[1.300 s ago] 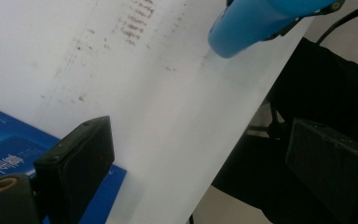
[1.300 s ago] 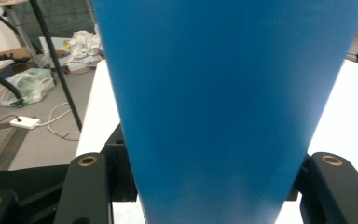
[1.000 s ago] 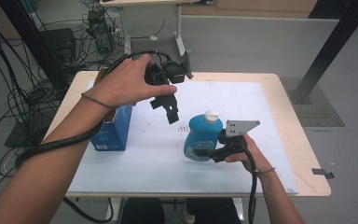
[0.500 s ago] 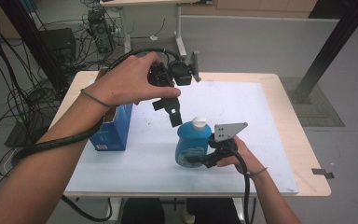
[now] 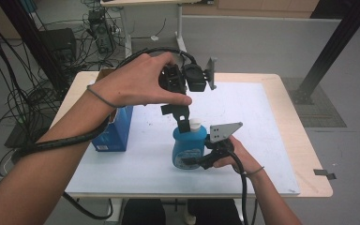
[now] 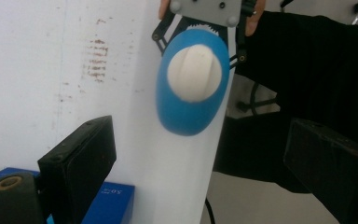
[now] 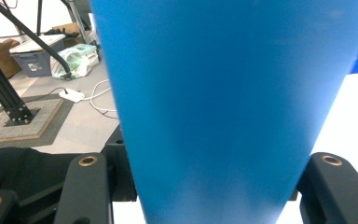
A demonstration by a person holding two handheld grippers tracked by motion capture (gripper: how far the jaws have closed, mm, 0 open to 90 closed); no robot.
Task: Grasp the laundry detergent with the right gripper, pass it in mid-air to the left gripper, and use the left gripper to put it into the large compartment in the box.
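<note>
A blue bottle (image 5: 188, 146) with a white cap (image 5: 195, 124) stands upright on the white mat (image 5: 243, 117). My right gripper (image 5: 196, 161) is shut on its lower body from the right, and in the right gripper view the blue bottle (image 7: 223, 93) sits between both jaws. My left gripper (image 5: 183, 122) hangs just above the cap, jaws pointing down and open. The left gripper view looks straight down on the white cap (image 6: 198, 72) and the blue bottle's shoulder (image 6: 184, 116), with the open left gripper (image 6: 203, 137) spread wide on either side, apart from it.
A blue box (image 5: 117, 131) stands at the left edge of the mat, also seen as the blue box (image 6: 105, 205) in the left gripper view. Brown stains (image 6: 95, 60) mark the mat. The wooden table (image 5: 304, 154) ends close in front of the bottle. Cables lie on the floor (image 5: 23, 93).
The right gripper has carried the bottle leftward toward the table's middle. The left gripper has come down and now hangs directly over the cap.
</note>
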